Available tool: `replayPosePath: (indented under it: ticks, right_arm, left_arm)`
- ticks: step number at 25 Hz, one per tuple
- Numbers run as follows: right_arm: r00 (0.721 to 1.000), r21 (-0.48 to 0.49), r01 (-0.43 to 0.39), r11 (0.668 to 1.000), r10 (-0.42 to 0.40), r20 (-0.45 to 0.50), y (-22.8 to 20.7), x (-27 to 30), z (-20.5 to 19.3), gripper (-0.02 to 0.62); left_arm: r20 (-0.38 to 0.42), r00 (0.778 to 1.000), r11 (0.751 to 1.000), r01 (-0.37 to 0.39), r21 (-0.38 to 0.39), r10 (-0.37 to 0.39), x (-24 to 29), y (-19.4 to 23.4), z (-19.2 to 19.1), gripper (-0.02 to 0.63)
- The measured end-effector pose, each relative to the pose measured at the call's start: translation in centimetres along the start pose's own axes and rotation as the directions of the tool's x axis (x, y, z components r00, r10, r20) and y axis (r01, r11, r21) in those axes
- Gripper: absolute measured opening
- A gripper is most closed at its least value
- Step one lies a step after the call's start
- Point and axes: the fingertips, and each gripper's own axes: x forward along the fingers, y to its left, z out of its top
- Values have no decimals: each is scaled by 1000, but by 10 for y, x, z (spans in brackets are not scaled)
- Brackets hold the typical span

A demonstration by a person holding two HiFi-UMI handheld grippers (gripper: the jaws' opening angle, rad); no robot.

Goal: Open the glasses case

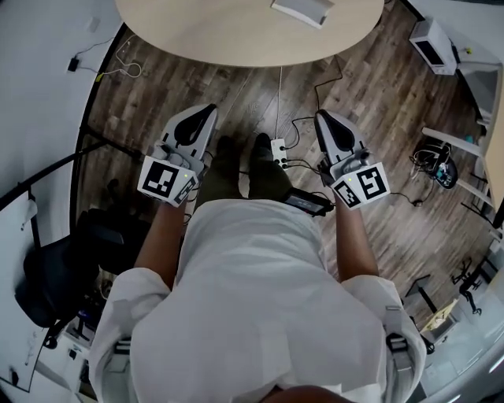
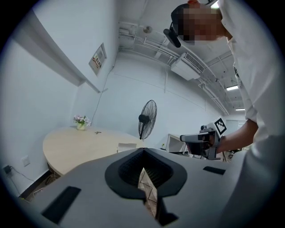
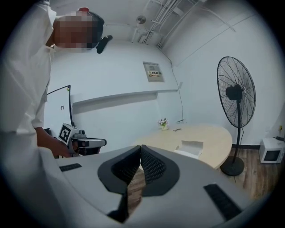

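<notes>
A white boxy case lies on the round beige table at the far edge of the head view; it is too small to tell whether it is open. It also shows as a white case in the left gripper view and a white case in the right gripper view. Both grippers hang over the floor, well short of the table. My left gripper is shut and holds nothing, its jaws meeting at the tips. My right gripper is likewise shut and bare, with tips touching.
A power strip with cables lies on the wood floor between the grippers. A black chair stands at the left. A pedestal fan and a small white appliance stand to the right. A flower pot sits on the table.
</notes>
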Motion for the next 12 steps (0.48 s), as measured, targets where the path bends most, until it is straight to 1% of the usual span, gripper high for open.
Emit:
replayPosePath:
  ticks: [4,7,12]
  right_arm:
    - [1000,14,4,1000,-5,15,-10,-5,-5,25]
    - [999,11,0,1000,-1,39,-14,-5,6,25]
    - [997,-13,-30,999,31,67,-20,-10,22,25]
  left_arm:
    - [4,999,999,-38,-22,38,5,-5,1,14]
    - [12,999,999,-45,-29,45,9,-9,9,14]
    - [8,999,999,-49,-2,49,18,-21,24,14]
